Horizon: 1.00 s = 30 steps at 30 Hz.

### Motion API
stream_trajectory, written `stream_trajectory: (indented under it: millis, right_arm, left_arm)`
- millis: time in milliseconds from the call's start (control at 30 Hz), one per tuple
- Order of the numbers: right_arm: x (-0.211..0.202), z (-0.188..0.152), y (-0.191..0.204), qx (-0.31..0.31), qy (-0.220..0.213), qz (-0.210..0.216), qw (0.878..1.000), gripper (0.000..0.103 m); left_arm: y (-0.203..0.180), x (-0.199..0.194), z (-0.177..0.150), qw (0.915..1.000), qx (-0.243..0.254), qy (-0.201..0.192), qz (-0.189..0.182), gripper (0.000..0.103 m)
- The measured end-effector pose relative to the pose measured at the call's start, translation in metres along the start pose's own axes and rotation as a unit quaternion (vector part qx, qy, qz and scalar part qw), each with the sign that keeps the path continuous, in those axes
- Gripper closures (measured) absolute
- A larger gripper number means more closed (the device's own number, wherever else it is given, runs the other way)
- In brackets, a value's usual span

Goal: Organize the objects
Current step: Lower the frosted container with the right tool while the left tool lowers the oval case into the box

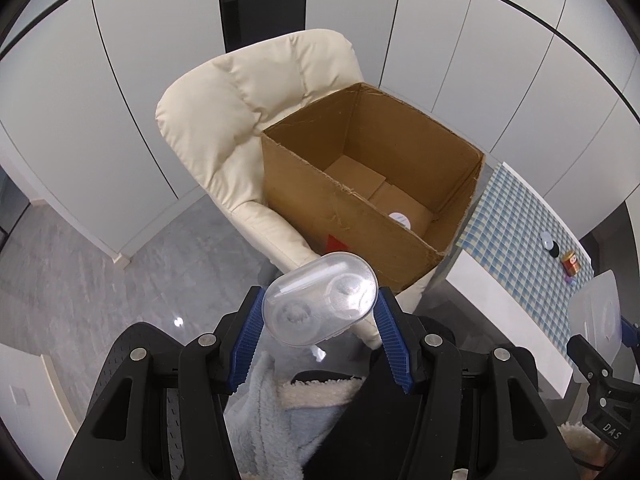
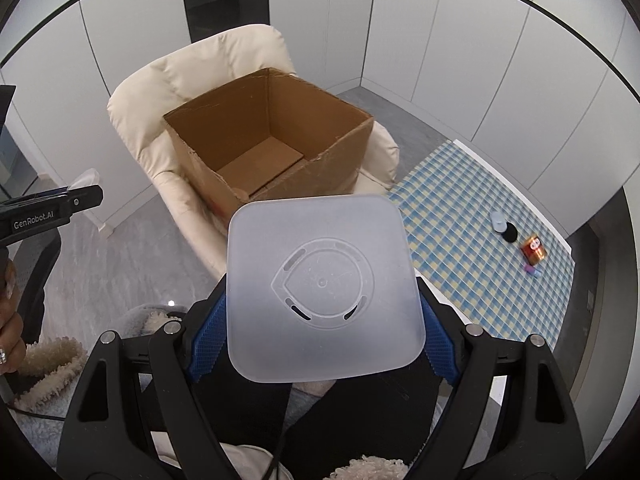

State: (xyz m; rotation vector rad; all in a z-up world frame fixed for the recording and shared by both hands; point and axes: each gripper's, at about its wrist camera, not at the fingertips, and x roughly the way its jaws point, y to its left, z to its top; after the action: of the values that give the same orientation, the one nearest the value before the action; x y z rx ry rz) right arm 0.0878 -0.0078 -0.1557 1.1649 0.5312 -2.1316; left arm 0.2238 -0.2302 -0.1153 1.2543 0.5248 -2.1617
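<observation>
Left wrist view: left gripper (image 1: 320,312) nearest the lens, its blue pads (image 1: 248,340) pressed on either side of a clear oval case (image 1: 320,298), which sits at 6 o'clock of the cardboard box (image 1: 360,216). Case tilted, two round wells visible through the lid.

Right wrist view: right gripper (image 2: 324,320) clamps a frosted square container (image 2: 324,292), pads (image 2: 210,334) against its two sides, bottom face toward the lens. It hangs at 6 o'clock of the box (image 2: 280,140), short of the rim.

Box stands open on a cream armchair (image 1: 240,120); a white round label (image 1: 400,218) lies on the floor of the box.

At 3 o'clock of the box, a table with a blue checked cloth (image 2: 480,240). On it, well apart from the box: a pale disc (image 2: 497,222) touching a black disc (image 2: 509,233), a small amber jar (image 2: 533,249), and a tiny purple-and-blue piece (image 2: 533,270) just beside the jar.

Fluffy pale-blue sleeve (image 1: 272,420) below the left gripper.
</observation>
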Motion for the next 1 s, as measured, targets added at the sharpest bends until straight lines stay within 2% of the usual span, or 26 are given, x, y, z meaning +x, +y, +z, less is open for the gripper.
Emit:
stream_trajectory:
  millis: [200, 400, 633, 1000]
  right_arm:
    - [0.009, 0.008, 0.005, -0.014, -0.003, 0.004, 1.000, 0.018]
    - [0.020, 0.030, 0.013, -0.032, -0.011, 0.008, 0.999, 0.018]
    - [0.036, 0.062, 0.020, -0.047, -0.020, 0.013, 0.999, 0.018]
    - [0.094, 0.116, 0.013, -0.039, -0.002, 0.027, 0.999, 0.018]
  left_arm:
    - [-0.004, 0.002, 0.007, 1.0000, 0.001, -0.003, 0.005, 0.047]
    - [-0.005, 0.009, 0.025, 0.9999, -0.006, -0.006, 0.009, 0.047]
    - [-0.016, 0.031, 0.057, 0.9999, -0.015, -0.005, 0.002, 0.047]
    - [-0.043, 0.073, 0.120, 0.9998, -0.020, -0.007, -0.007, 0.047]
